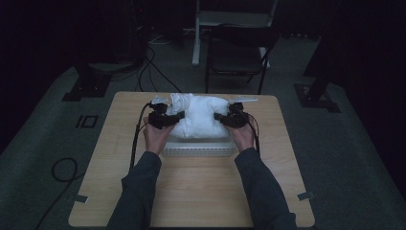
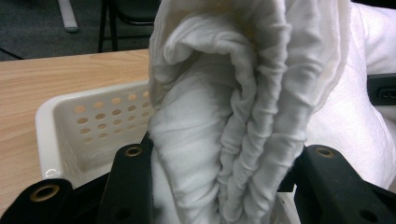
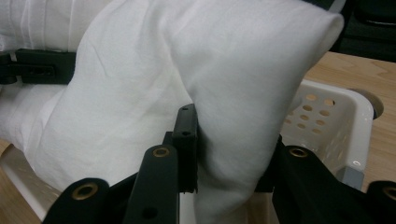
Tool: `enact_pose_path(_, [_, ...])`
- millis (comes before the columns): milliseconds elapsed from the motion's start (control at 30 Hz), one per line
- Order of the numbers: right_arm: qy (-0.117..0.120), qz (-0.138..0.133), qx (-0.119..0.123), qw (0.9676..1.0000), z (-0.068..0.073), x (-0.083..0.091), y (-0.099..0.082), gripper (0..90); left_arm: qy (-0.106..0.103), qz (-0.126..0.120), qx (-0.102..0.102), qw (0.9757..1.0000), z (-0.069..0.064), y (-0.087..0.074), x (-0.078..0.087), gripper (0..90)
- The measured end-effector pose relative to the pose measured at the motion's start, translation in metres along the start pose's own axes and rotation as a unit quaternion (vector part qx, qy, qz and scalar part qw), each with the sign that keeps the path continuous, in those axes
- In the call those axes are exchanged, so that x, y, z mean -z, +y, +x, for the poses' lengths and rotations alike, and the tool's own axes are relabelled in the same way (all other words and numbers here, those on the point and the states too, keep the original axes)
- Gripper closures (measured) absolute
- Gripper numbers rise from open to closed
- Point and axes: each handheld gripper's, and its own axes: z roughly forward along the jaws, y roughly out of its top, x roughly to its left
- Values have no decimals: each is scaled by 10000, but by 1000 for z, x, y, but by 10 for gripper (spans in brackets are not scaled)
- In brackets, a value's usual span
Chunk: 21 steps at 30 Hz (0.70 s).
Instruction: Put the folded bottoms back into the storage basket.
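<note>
A person at a wooden table [image 1: 191,191] holds a white pillow [image 1: 198,117] over a white perforated basket [image 1: 196,149], centre of the tabletop. Left gripper [image 1: 165,119], at 9 o'clock of the pillow, is clenched on bunched fabric; right gripper [image 1: 232,117], at 3 o'clock, is clamped on the opp. corner. A folding chair [image 1: 237,55] stands at 12 o'clock beyond the table.

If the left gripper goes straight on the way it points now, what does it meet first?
The left gripper is already shut on a bunched fold of the white cloth bundle. Going straight on, it would probably press deeper into that bundle above the white perforated basket; what lies beyond is hidden.
</note>
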Motion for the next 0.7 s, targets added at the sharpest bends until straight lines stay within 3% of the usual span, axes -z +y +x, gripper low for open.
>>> enact_pose_path(700, [-149, 227, 44, 9996, -3, -12, -6, 703, 176, 243, 5, 9995, 0, -7, -14, 547])
